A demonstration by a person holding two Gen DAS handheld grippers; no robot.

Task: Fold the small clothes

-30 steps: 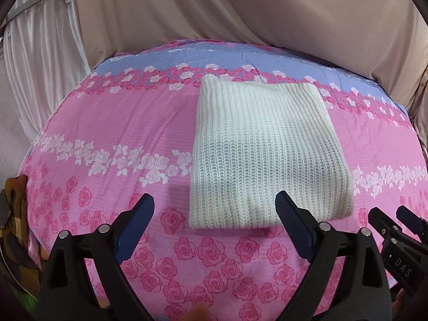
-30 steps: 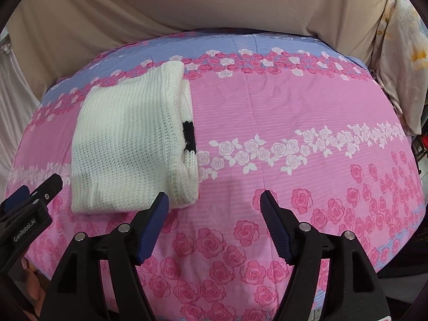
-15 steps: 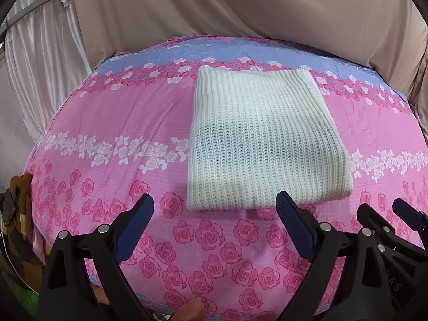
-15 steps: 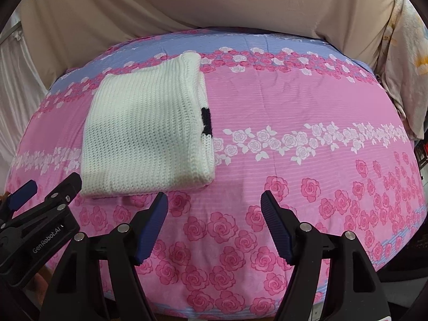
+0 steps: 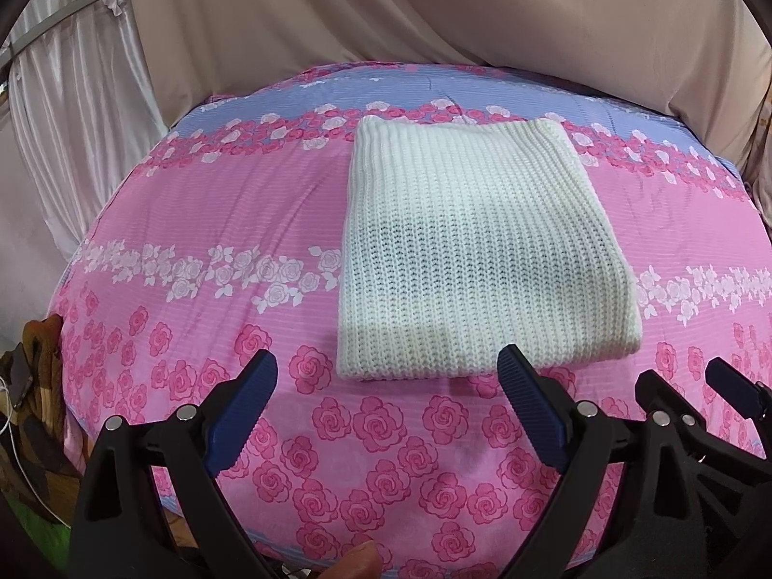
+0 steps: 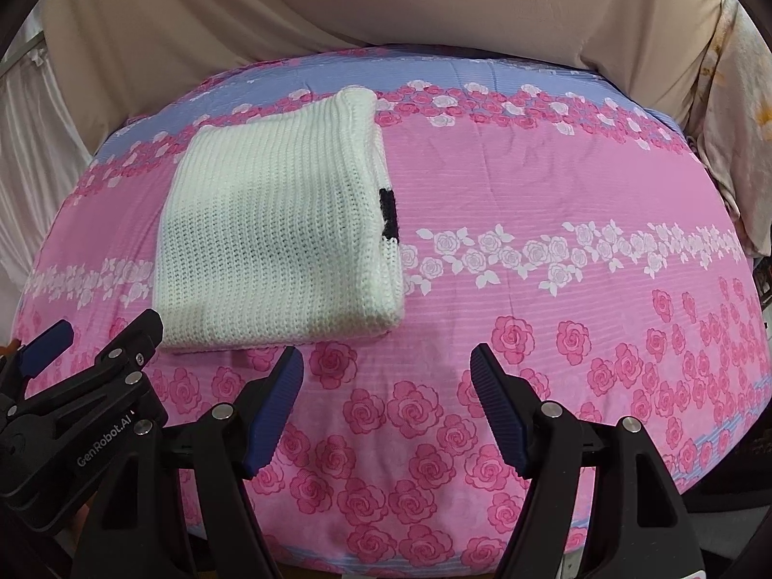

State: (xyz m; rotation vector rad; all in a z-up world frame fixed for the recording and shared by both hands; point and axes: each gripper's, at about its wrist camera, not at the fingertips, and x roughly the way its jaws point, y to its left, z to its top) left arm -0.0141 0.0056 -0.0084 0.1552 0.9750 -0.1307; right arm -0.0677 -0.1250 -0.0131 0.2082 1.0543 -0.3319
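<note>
White knit sweater [image 5: 477, 260], folded into a neat rectangle, lying flat on the bed [image 5: 231, 222] toward the far middle, ribbing running near to far. Resting across the pink band of the rose-print sheet, far edge reaching the row of roses below the blue stripe. From the right wrist view, same sweater [image 6: 275, 236] sitting left of centre, with a black patch [image 6: 388, 214] peeking out along its right edge between the folded layers.

Left gripper [image 5: 386, 388] hovering just near of the sweater's near edge, jaws spread wide and released, gripping nothing; blue pads [image 5: 241, 415] clear of the knit. Right gripper [image 6: 386, 386] hovering over bare sheet to the near right of the sweater, jaws likewise released and empty. Each gripper showing at the edge of the other's view: right gripper [image 5: 699, 415] at near right, left gripper [image 6: 91, 366] at near left.

Beige drape [image 5: 482, 19] hanging behind the far side of the bed. White curtain [image 5: 62, 96] hanging at far left. Fingertip [image 5: 359, 562] poking in at the near edge, left wrist view.
</note>
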